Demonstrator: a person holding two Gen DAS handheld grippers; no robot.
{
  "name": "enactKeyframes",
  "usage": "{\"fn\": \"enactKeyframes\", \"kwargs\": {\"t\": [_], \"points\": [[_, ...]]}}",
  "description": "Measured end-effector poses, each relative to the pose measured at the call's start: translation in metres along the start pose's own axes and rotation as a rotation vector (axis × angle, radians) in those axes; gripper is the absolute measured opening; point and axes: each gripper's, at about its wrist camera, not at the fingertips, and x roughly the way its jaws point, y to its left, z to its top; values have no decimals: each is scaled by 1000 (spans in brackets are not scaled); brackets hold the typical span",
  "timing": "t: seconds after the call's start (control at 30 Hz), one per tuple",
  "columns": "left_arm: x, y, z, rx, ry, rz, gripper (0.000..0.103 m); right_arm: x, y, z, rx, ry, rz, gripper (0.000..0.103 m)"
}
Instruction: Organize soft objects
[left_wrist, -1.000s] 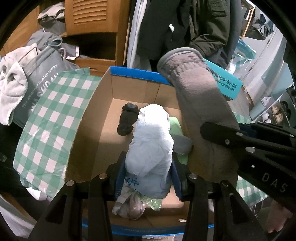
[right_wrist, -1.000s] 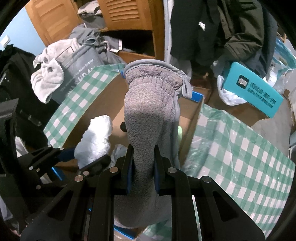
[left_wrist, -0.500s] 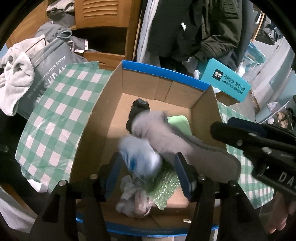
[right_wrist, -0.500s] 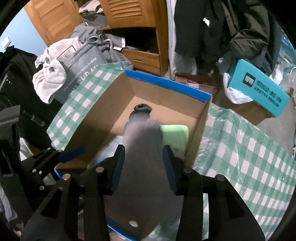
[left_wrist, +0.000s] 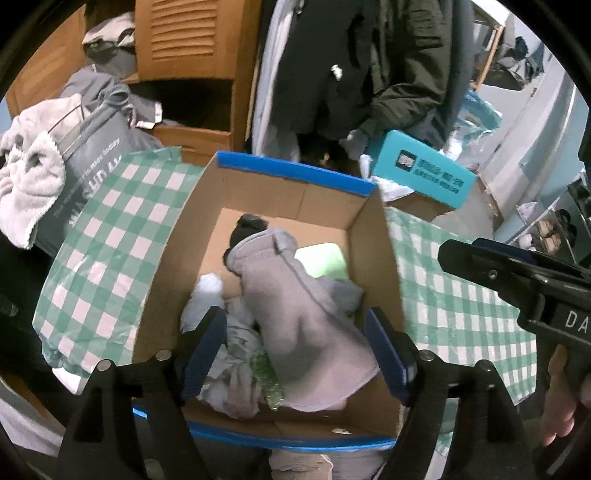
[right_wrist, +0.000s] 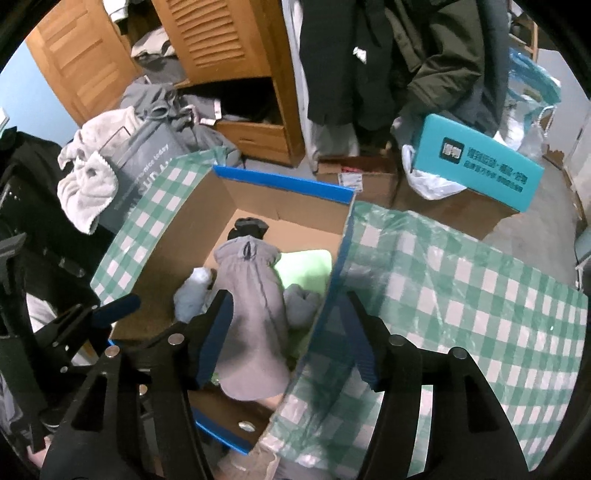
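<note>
A cardboard box with a blue rim (left_wrist: 295, 173) (right_wrist: 284, 184) stands on a green checked cloth. A grey fleece mitten (left_wrist: 295, 314) (right_wrist: 255, 306) lies inside it on top of other soft things: a light blue-white bundle (left_wrist: 207, 295) (right_wrist: 192, 291), a black glove (left_wrist: 247, 225) (right_wrist: 247, 227) and a green pad (left_wrist: 325, 258) (right_wrist: 306, 266). My left gripper (left_wrist: 295, 350) is open and empty above the box's near end. My right gripper (right_wrist: 284, 332) is open and empty above the box's right wall.
The green checked cloth (right_wrist: 461, 295) covers the table around the box. A grey bag and a white towel (left_wrist: 33, 177) lie at the left. A teal box (right_wrist: 480, 162) sits on cartons at the back right. A wooden wardrobe (left_wrist: 192, 37) with dark coats stands behind.
Both grippers opened. The mitten dropped from the right gripper and the light blue bundle from the left one into the box. Both grippers drew back a little.
</note>
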Motion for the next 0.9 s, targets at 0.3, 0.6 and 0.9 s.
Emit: {"fn": "enactKeyframes", "kwargs": {"t": [0.3, 0.6, 0.9], "points": [[-22, -22, 0, 57, -45, 6, 82, -31, -11, -13, 1, -41, -28, 63], [-40, -29, 2, 89, -98, 37, 89, -57, -33, -29, 37, -63, -43, 63], [-42, -47, -2, 136, -93, 23, 89, -74, -33, -46, 0, -111, -57, 63]]}}
